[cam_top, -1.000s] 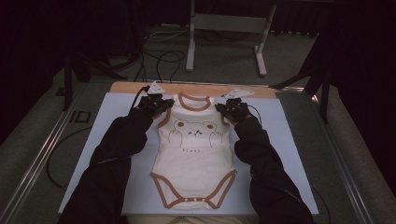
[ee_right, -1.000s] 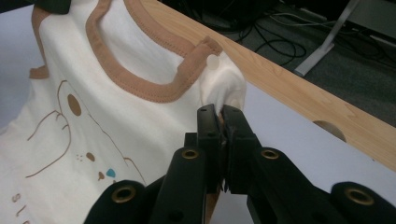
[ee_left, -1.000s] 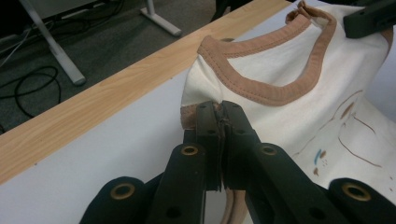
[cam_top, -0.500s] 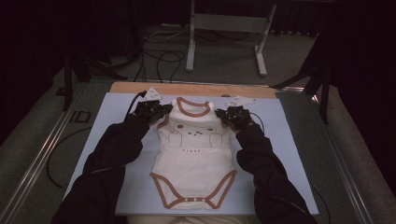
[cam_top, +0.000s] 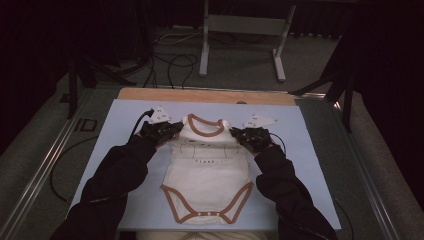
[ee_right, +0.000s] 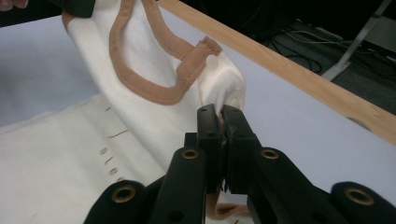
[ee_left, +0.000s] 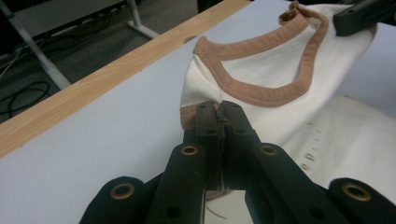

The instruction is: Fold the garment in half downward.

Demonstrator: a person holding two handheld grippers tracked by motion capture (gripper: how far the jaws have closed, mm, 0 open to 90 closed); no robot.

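High view: baby bodysuit [cam_top: 210, 175] spread on pale blue mat [cam_top: 310, 165], centred between the left and right edges, leg openings toward the near edge, neckline toward the far edge. Cream fabric, brown trim at neck and legs, faint printed figure across the chest, snaps visible along the crotch band. Upper part lifted off the mat and folded toward the near edge; lower part flat. Left gripper [cam_top: 167, 131] at the left shoulder of the garment, right gripper [cam_top: 244, 134] at the right shoulder, dark sleeves entering from the near edge. Wooden table edge [cam_top: 205, 95] exposed beyond the far edge of the mat. Metal stand [cam_top: 240, 30] and loose cables [cam_top: 170, 60] on the floor past the table. Left gripper view: jaws together, clamped on the fabric at the shoulder seam just below the brown neck trim [ee_left: 261, 88]; cloth raised and stretched between both grippers. Right gripper view: jaws together, clamped on a bunched fold of the opposite shoulder, beside a trim tab bearing a white snap [ee_right: 212, 60]. Small stitched marks visible on the flat chest panel in both gripper views.
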